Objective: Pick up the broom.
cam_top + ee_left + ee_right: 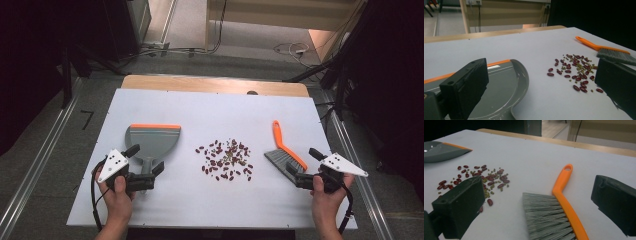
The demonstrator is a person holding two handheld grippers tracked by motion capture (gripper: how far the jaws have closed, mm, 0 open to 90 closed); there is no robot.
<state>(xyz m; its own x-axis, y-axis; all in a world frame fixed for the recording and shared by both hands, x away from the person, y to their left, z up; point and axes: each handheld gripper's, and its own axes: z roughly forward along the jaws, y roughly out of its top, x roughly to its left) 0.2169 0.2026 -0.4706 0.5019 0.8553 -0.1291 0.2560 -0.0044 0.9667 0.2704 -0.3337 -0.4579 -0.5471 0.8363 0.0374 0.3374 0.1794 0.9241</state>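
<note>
A grey dustpan (152, 139) with an orange front lip lies on the left of the white table top (215, 112), its short handle pointing toward me. My left gripper (146, 159) is open at that handle end, its jaws wide on either side, and the pan (499, 85) lies just ahead of the left gripper (540, 75). A scatter of red beans and small green beans (226, 160) covers the middle. On the right lies a brush (282, 147) with an orange handle and grey bristles. My right gripper (536, 195) is open, the bristles (546, 217) between its jaws without contact.
The white top rests on a wooden table whose far edge (215, 84) shows at the back. Metal rails (40, 160) run along the floor on both sides, with cables (290, 49) behind. The beans (486, 178) lie left of the brush head, the dustpan (441, 151) farther left.
</note>
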